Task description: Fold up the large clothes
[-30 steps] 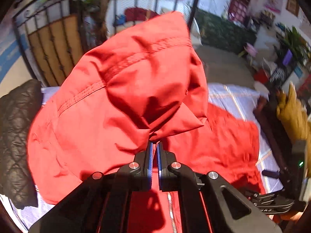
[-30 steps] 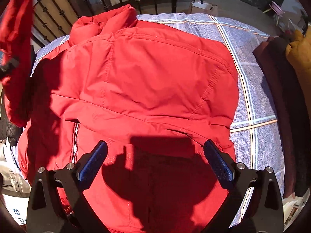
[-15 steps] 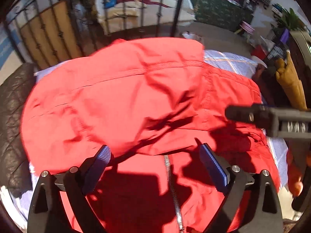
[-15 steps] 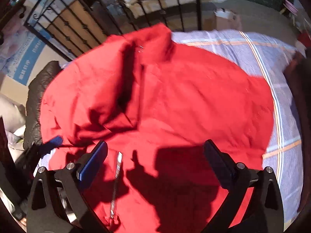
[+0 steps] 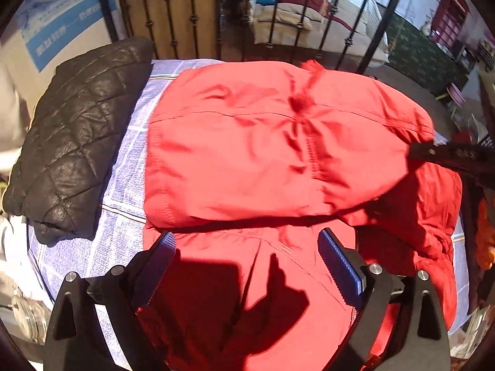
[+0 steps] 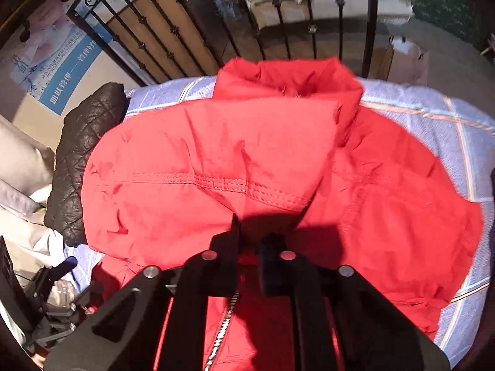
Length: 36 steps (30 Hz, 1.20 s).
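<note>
Quilted black leather jacket [image 5: 77, 136] lies leftmost on the checked lilac bedsheet [image 5: 130, 167], beside the puffy red zip-up jacket [image 5: 278, 154] spread mid-bed. Left gripper [image 5: 247, 259] hovers wide and empty; right gripper [image 6: 249, 241] pinches the folded red flap. That slippery padding could spring open if released carelessly.
</note>
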Each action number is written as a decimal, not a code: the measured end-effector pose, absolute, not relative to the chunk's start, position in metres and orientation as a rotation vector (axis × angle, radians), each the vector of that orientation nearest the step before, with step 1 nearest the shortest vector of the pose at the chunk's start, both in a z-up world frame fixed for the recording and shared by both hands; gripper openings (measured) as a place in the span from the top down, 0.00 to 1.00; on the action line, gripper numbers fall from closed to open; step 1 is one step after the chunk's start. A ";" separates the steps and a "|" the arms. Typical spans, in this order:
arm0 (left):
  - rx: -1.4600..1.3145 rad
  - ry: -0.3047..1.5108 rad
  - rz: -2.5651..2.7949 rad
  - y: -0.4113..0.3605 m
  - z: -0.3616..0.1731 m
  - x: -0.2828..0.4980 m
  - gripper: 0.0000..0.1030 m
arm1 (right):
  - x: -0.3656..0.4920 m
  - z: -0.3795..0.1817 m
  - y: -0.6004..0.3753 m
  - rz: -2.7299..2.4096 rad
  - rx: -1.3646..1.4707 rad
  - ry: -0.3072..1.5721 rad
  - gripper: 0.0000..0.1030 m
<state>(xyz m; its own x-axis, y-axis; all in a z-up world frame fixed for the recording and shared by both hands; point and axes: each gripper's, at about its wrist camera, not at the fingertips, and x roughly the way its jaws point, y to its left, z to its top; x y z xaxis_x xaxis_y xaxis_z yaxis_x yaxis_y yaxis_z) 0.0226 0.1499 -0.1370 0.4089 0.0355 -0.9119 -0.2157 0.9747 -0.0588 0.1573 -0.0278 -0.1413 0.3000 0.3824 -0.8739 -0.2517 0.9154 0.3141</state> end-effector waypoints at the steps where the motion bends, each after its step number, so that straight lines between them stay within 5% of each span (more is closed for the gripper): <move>1: -0.189 1.139 0.162 0.152 -0.136 0.025 0.11 | 0.154 -0.136 -0.036 0.394 0.136 1.177 0.95; 16: 0.082 1.066 0.023 0.084 -0.135 0.101 0.11 | 0.134 -0.148 -0.104 0.125 0.178 1.255 0.92; 18: 0.081 1.059 0.008 0.077 -0.135 0.110 0.11 | 0.133 -0.131 -0.102 0.130 0.165 1.203 0.74; 20: 0.078 1.055 -0.015 0.069 -0.136 0.118 0.11 | 0.132 -0.109 -0.093 0.146 0.120 1.119 0.23; 26: 0.131 1.093 -0.036 0.052 -0.151 0.143 0.10 | 0.152 -0.097 -0.034 0.283 -0.106 1.036 0.23; 36: 0.164 1.219 -0.059 0.062 -0.197 0.171 0.05 | 0.206 -0.195 -0.050 0.260 -0.044 1.363 0.23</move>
<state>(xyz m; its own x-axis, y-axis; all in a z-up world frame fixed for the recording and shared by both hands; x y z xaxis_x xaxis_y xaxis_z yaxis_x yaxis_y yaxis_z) 0.1711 0.0619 -0.1970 0.3443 0.0427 -0.9379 0.1332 0.9866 0.0938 0.2056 -0.0500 -0.1952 0.1825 0.1586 -0.9703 -0.2101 0.9704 0.1191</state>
